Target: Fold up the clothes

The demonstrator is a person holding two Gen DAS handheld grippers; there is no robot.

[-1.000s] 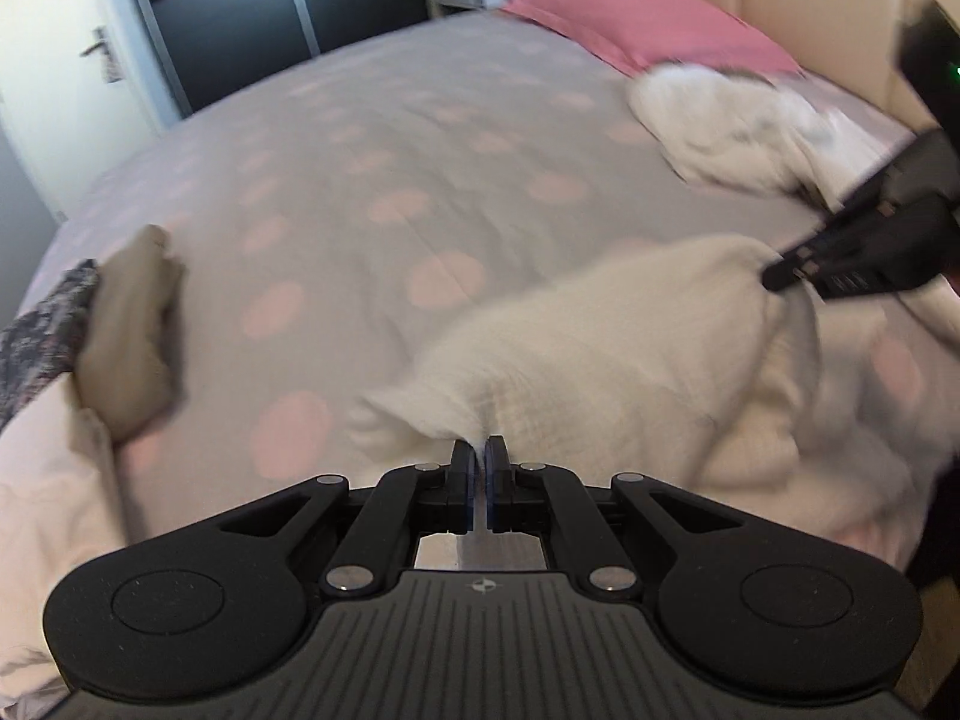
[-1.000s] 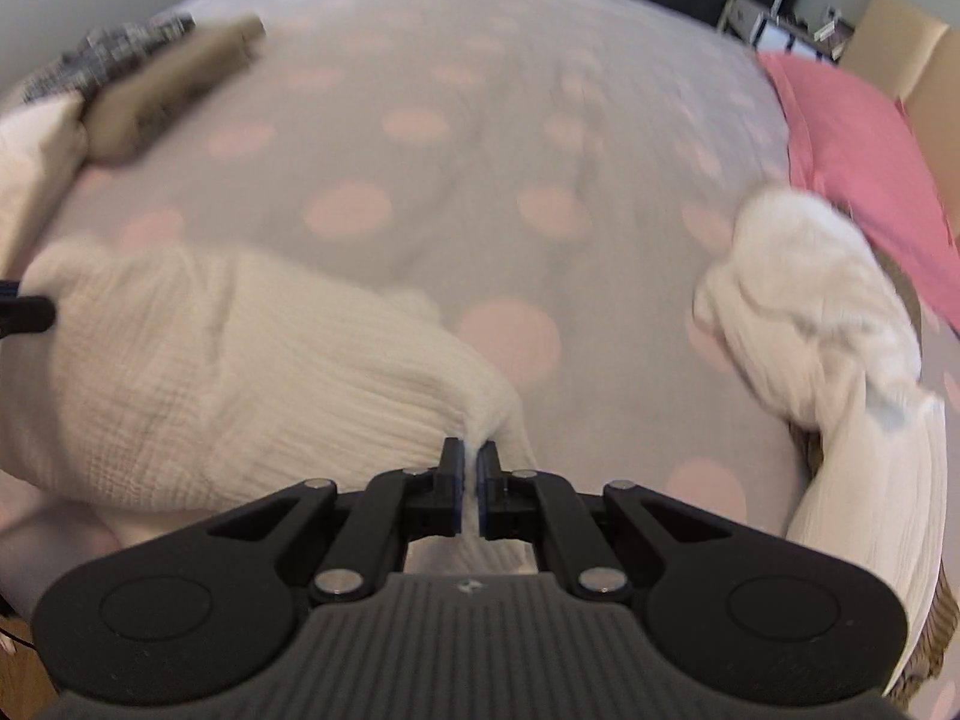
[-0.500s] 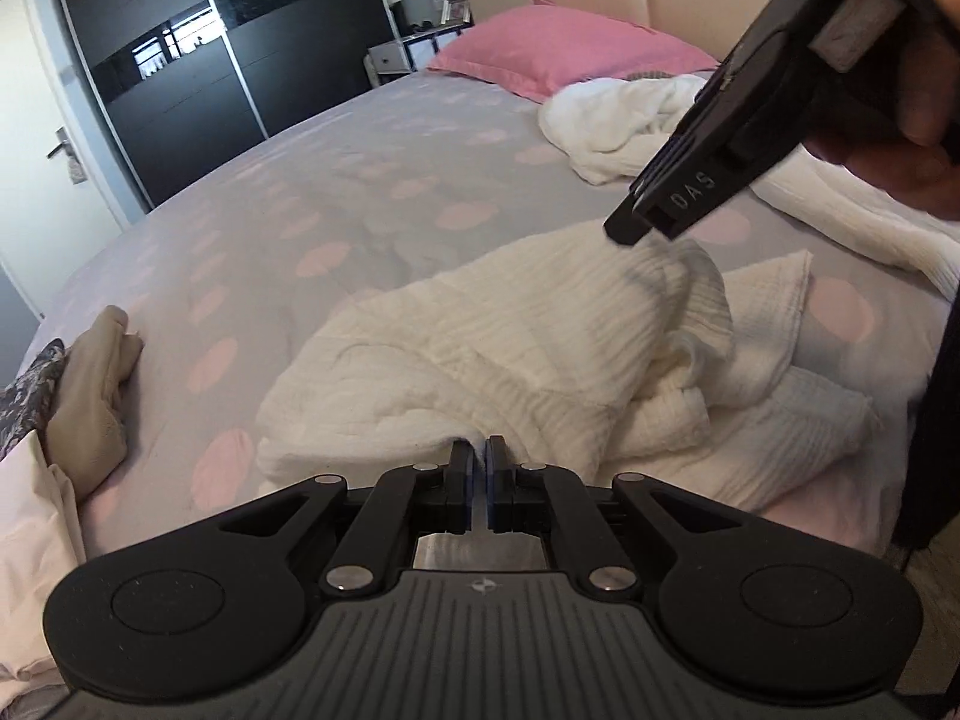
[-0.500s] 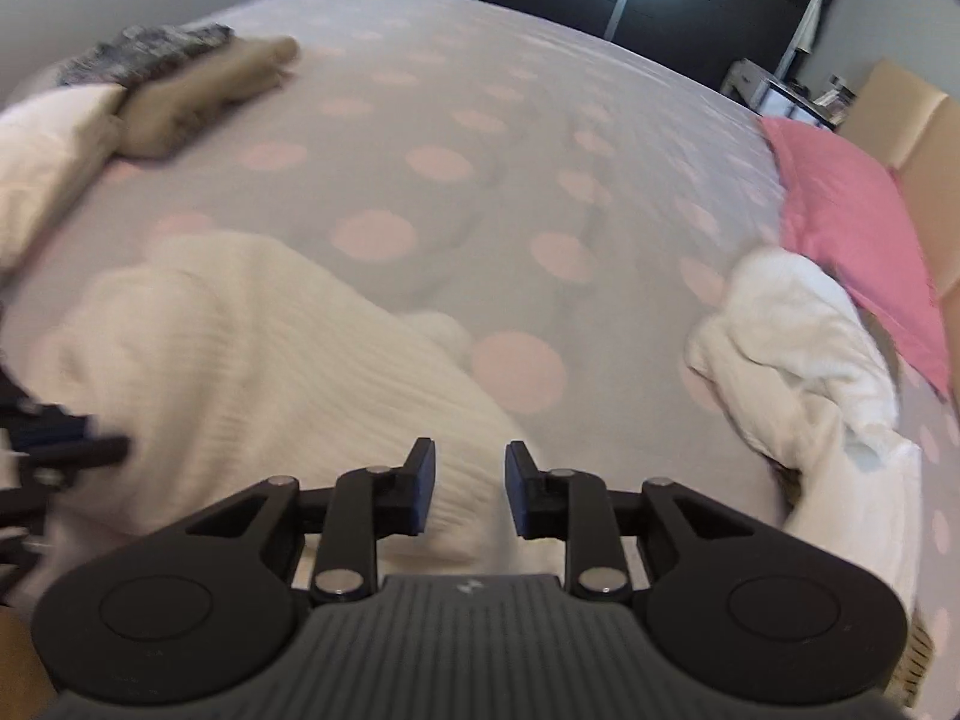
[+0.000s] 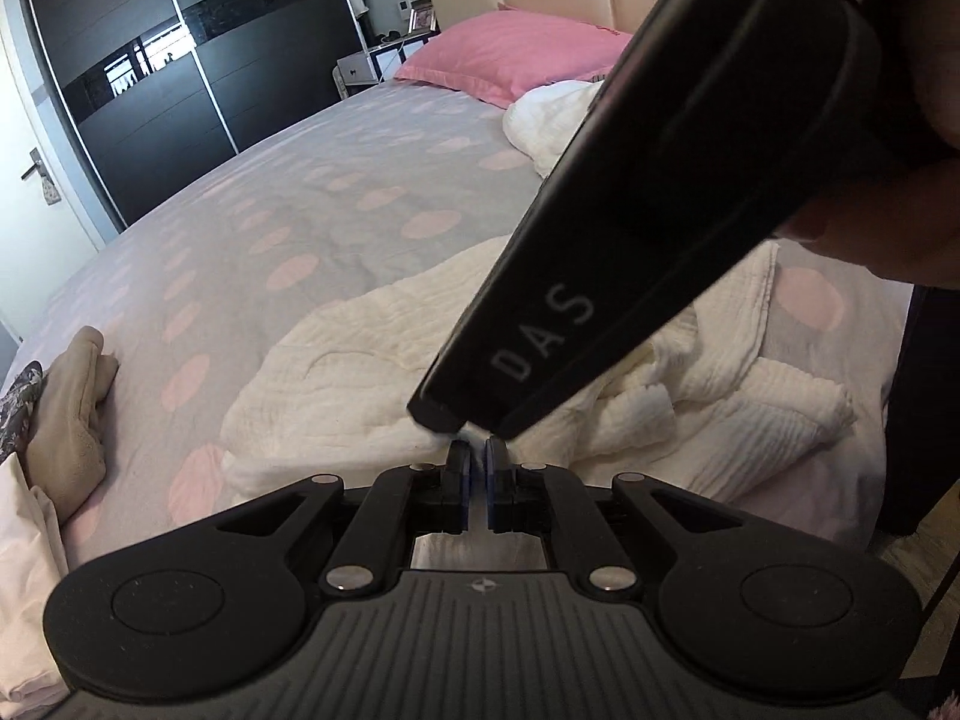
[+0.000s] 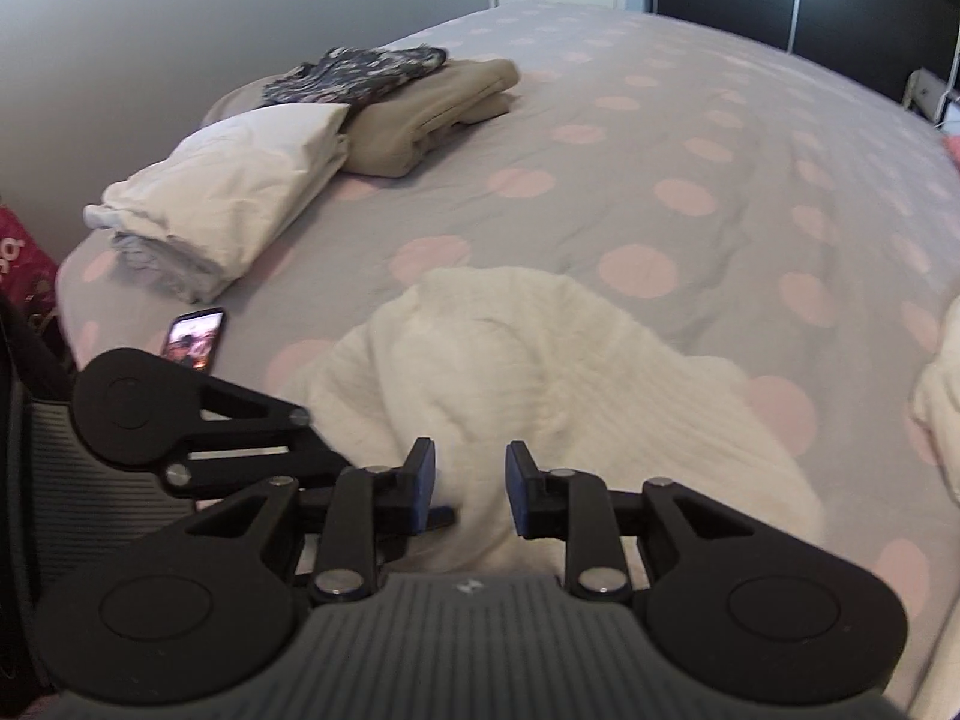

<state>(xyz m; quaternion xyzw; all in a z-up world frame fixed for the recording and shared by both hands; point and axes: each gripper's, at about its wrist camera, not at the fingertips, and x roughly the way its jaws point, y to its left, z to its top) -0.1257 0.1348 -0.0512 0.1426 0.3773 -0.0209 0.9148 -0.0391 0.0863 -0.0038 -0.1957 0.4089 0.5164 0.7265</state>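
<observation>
Pinched a fold of the cream garment [image 5: 372, 360] in the left gripper [image 5: 474, 468], jaws pressed together on the cloth. Let go with the right gripper [image 6: 465, 483]: clamped on the cloth a second before, spread half a second before and now, nothing pinched, cream fabric just beyond. Swung across to hover right above the left gripper's tips. Left the garment rumpled at six o'clock on the spotted bedspread [image 6: 660, 138]. Probably about to regrip; fold not yet made. Stacked folded clothes [image 6: 240, 180] at ten o'clock.
</observation>
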